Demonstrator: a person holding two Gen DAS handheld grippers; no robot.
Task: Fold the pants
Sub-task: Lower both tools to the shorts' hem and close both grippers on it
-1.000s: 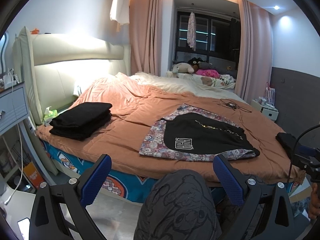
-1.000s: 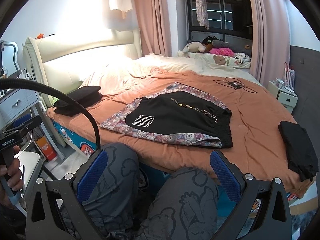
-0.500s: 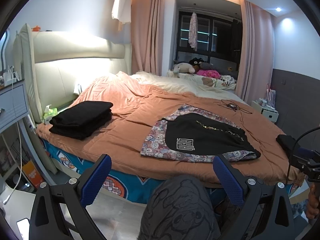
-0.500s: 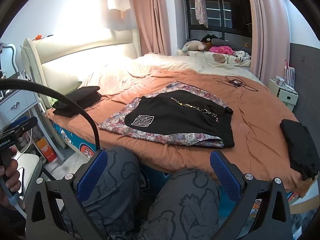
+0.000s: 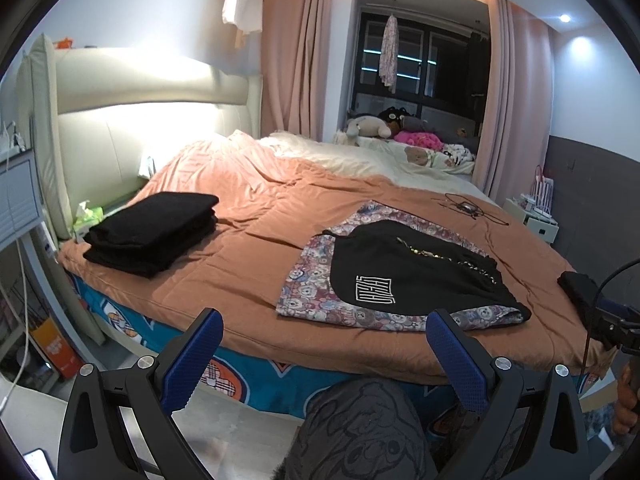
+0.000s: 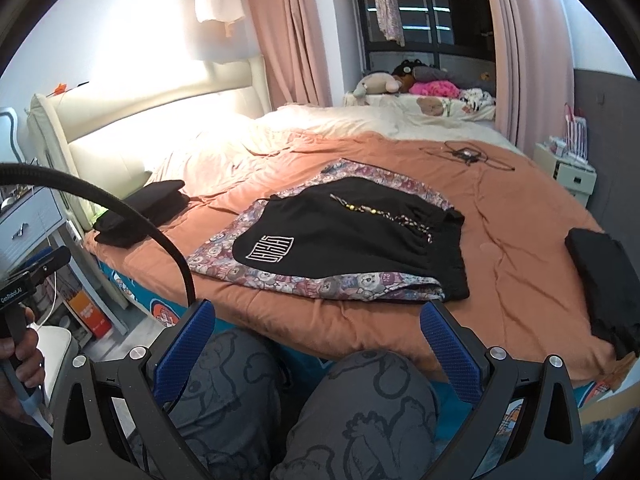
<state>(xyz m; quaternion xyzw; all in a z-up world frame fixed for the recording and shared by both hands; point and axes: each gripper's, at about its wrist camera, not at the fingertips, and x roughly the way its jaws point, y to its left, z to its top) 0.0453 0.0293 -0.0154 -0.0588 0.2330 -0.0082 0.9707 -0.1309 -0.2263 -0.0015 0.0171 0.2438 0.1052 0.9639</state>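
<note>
1. Black shorts with a white logo point(image 5: 404, 276) lie flat on bear-print cloth point(image 5: 304, 292) on the orange-quilted bed point(image 5: 248, 248).
2. Left gripper point(image 5: 324, 354) and right gripper point(image 6: 316, 342) hover short of the bed, jaws wide, empty.
3. Folding looks unstarted; next, reach for a shorts edge.

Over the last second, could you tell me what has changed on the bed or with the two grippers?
Almost nothing. Both views drift slightly, so the grippers shifted a little; neither took hold of anything. The left gripper and right gripper stay open above the knees. The black shorts with a white logo still lie on the floral bear-print pants, untouched.
</note>
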